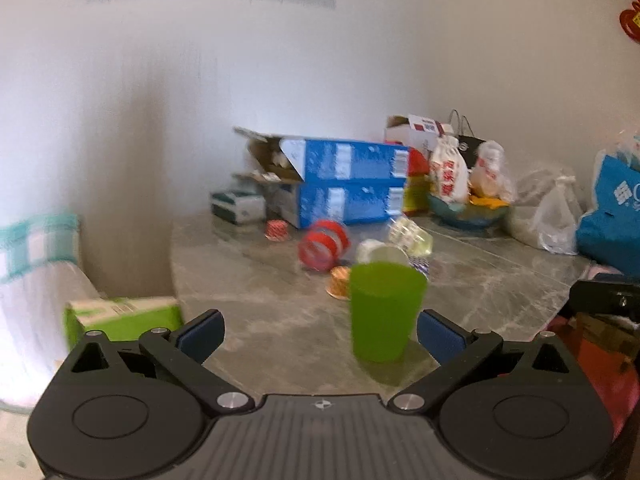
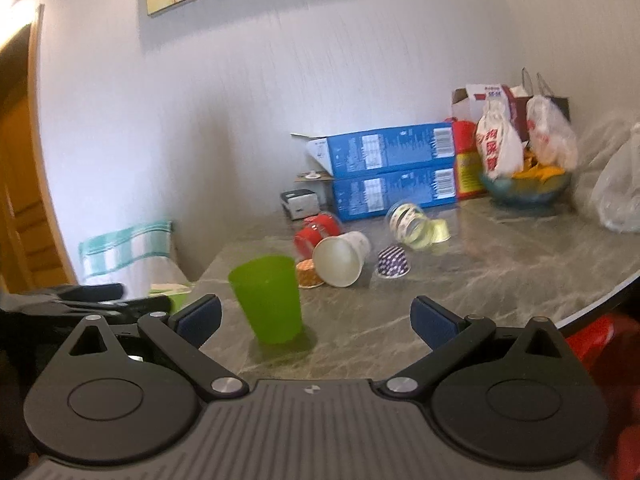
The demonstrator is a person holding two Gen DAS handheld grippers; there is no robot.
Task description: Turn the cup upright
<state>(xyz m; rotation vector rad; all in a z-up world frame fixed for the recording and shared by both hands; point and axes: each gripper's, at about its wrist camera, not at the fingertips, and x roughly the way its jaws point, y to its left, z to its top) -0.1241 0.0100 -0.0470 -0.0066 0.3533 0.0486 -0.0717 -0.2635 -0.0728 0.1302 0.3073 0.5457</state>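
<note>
A green plastic cup (image 1: 384, 310) stands upright, mouth up, on the grey marble table (image 1: 260, 312). In the left wrist view it sits just ahead of my open left gripper (image 1: 320, 334), close to the right finger (image 1: 440, 336), not touching it. In the right wrist view the cup (image 2: 268, 298) stands to the left, near the left finger (image 2: 200, 318) of my open, empty right gripper (image 2: 316, 320). The left gripper shows at the far left of that view (image 2: 88, 298).
Behind the cup lie a white paper cup (image 2: 342, 258), a red cup (image 2: 316, 232), a clear cup (image 2: 416, 226), a purple patterned cup (image 2: 394, 262) and a small orange one (image 2: 308, 274). Blue boxes (image 2: 392, 172), bags and a bowl (image 2: 524, 188) line the wall. The table edge curves at the right.
</note>
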